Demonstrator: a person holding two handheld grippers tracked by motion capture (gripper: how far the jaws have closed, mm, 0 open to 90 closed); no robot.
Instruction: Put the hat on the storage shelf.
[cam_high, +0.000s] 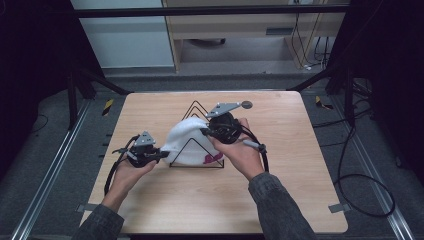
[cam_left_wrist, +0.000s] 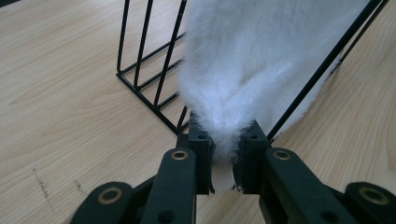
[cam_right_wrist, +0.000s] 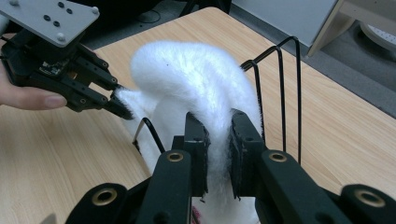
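Desk (cam_high: 295, 200): You worked at a light wooden desk, with the wire rack and the fluffy item near its middle and your forearms coming in from the near edge.
Wire rack (cam_high: 196, 107): A black wire rack with triangular ends stood upright on the desk. In the left gripper view its thin bars (cam_left_wrist: 140, 51) rose from a base rail lying flat on the wood.
White fluffy item (cam_high: 186, 141): A soft white furry piece, perhaps a hat or plush, sat in the rack, draped over and between the wires. It bulged out past the front triangle toward you.
Pink mark (cam_high: 214, 158): A dark pink patch showed low on its near right side; its shape was too small to make out.
Left gripper (cam_high: 161, 154): You held it at the item's left edge. In its own view the jaws were pinched on a tuft of the white fur (cam_left_wrist: 224, 135), with the fur bunched between them.
Right gripper (cam_high: 205, 131): You held it over the item's upper right part. In its own view the jaws were clamped on a fold of the fur (cam_right_wrist: 218, 154).
Hidden: The item covered most of the rack's middle wires, and its lower end was cut off behind the right jaws.
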